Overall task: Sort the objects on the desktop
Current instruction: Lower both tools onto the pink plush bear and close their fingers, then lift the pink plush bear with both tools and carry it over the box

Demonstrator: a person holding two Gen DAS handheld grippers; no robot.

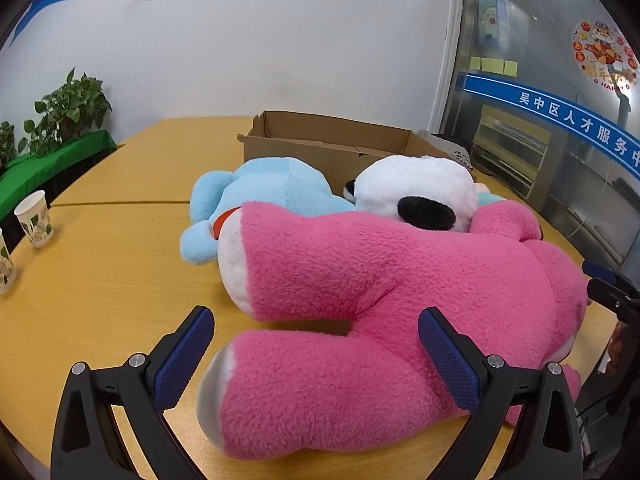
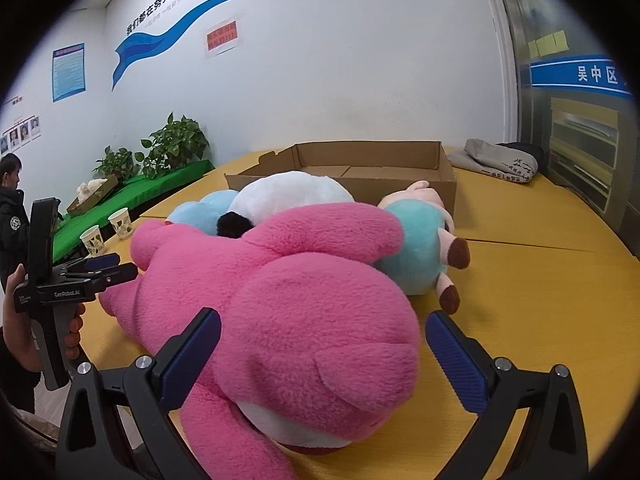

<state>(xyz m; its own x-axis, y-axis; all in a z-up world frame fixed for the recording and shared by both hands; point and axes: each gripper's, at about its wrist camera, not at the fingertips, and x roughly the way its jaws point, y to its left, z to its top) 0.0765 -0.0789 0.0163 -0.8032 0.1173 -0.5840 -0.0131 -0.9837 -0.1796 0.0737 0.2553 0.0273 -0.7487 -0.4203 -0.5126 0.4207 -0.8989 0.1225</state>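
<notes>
A big pink plush bear [image 1: 400, 304] lies on the yellow table [image 1: 104, 280]. My left gripper [image 1: 316, 344] is open, its blue pads on either side of the bear's near leg. My right gripper [image 2: 324, 344] is open around the bear's head [image 2: 320, 340]. Behind the bear lie a light blue plush [image 1: 256, 192], a white plush with black patches [image 1: 416, 188] and a teal and pink plush [image 2: 420, 248]. An open cardboard box [image 2: 372, 176] stands behind them. The left gripper also shows in the right wrist view [image 2: 116, 268].
Two paper cups [image 1: 34, 220] stand at the table's left edge, also in the right wrist view [image 2: 120, 222]. Potted plants [image 2: 176, 144] sit on a green ledge. Folded grey cloth [image 2: 492, 160] lies at the back right. A person [image 2: 12, 216] stands at far left.
</notes>
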